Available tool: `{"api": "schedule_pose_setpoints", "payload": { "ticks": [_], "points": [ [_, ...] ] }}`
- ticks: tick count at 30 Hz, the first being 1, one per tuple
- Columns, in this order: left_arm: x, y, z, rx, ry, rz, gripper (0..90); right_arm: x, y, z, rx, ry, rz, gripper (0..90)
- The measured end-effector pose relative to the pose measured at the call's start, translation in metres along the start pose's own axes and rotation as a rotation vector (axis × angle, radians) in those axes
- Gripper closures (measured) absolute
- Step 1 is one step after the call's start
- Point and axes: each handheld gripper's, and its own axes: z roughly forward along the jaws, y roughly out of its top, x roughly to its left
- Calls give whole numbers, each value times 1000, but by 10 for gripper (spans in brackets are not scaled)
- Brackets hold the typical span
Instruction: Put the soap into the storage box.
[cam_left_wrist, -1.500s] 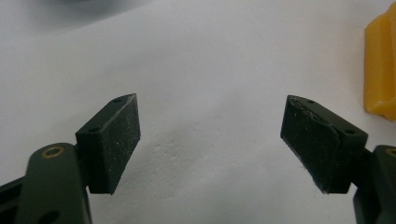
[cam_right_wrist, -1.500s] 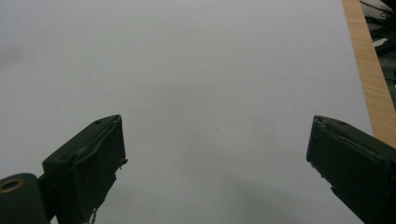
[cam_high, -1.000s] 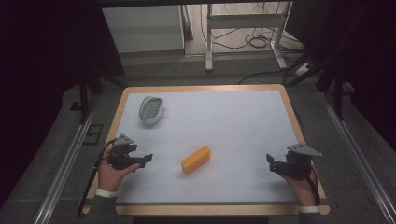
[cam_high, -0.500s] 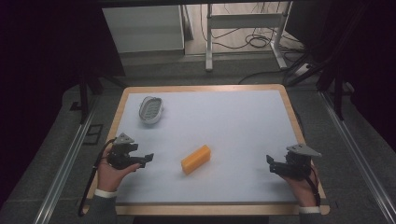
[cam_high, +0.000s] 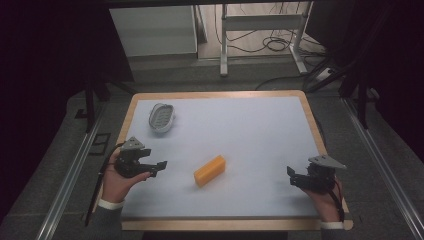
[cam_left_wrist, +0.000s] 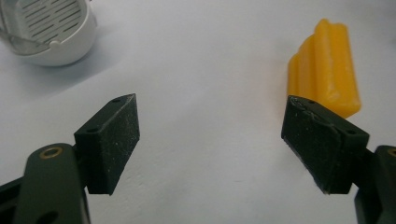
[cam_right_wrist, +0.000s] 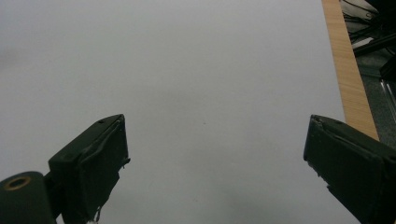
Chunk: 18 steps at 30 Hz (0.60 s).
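Left tongs (cam_high: 159, 167) at near-left of the table (cam_high: 260, 130), jaws wide apart, nothing between them; right tongs (cam_high: 291, 176) near-right, jaws also apart over bare surface. Yellow block (cam_high: 210, 170) lies between the two, closer to the left tongs. In left gripper view the block (cam_left_wrist: 327, 65) is partly hidden behind one jaw, ridged top visible there; white slotted dish (cam_left_wrist: 44, 28) cut off at frame corner, whole in high view (cam_high: 161, 117) at far-left
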Motion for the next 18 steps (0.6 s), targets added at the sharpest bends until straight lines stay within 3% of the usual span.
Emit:
{"api": "schedule_pose_setpoints", "payload": {
  "ticks": [18],
  "points": [
    [-13, 13, 0, 13, 0, 48, 199, -5, -2, -2, -3, -12, 11, 66]
  ]
}}
